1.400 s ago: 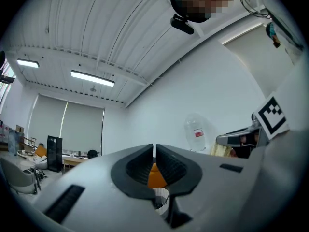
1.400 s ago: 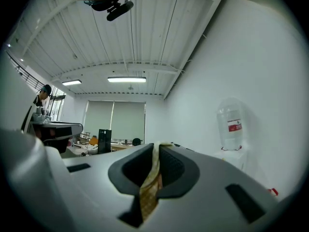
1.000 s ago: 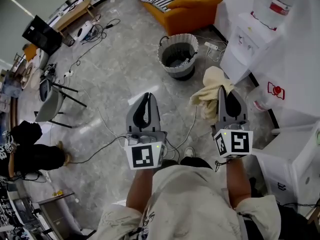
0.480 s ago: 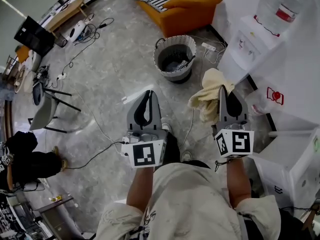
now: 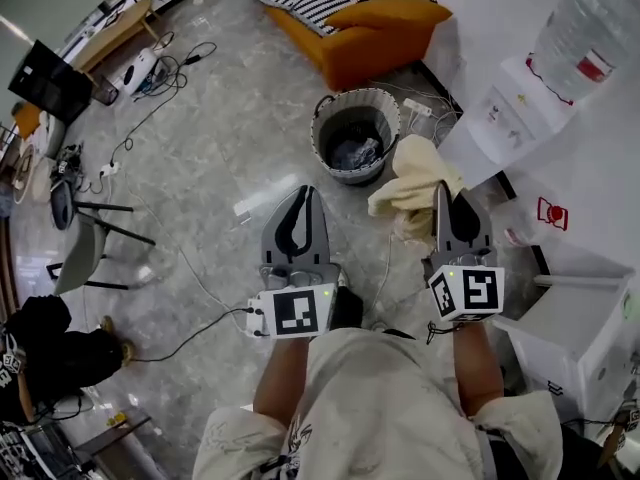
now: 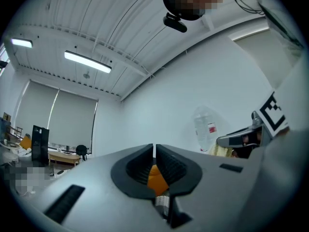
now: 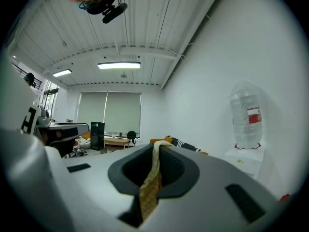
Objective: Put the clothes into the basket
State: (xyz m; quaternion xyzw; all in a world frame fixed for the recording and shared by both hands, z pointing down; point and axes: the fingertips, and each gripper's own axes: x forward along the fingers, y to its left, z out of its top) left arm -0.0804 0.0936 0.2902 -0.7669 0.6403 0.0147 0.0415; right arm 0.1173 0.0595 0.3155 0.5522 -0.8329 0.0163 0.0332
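Two grippers held out in front of the person, side by side, well apart.

Left gripper (image 5: 303,196): fingers clenched tip to tip, only a hairline seam between the pads, nothing pinched. In the left gripper view (image 6: 154,147) the hollow behind the tips shows just a patch of orange from the background. It touches nothing.

Right gripper (image 5: 441,188): fingers clamped on a pale yellow garment (image 5: 410,183). In the right gripper view (image 7: 157,147) a thin fold of that fabric (image 7: 150,182) runs up the seam between the pads and pokes out over the tips. From the head view most of the garment bunches ahead of the fingertips and droops to their left, hanging free above the floor (image 5: 200,168).

Basket (image 5: 320,133): round, ribbed rim, standing on the floor ahead of both sets of fingertips, between the two, nearer the right ones. The hanging garment sits just beside its right rim in the head view; contact can't be judged. Some dark clothing (image 5: 357,153) lies inside it.

Beyond the basket is an orange sofa (image 5: 380,23); off to the right of the right fingers, a water bottle (image 5: 590,43).
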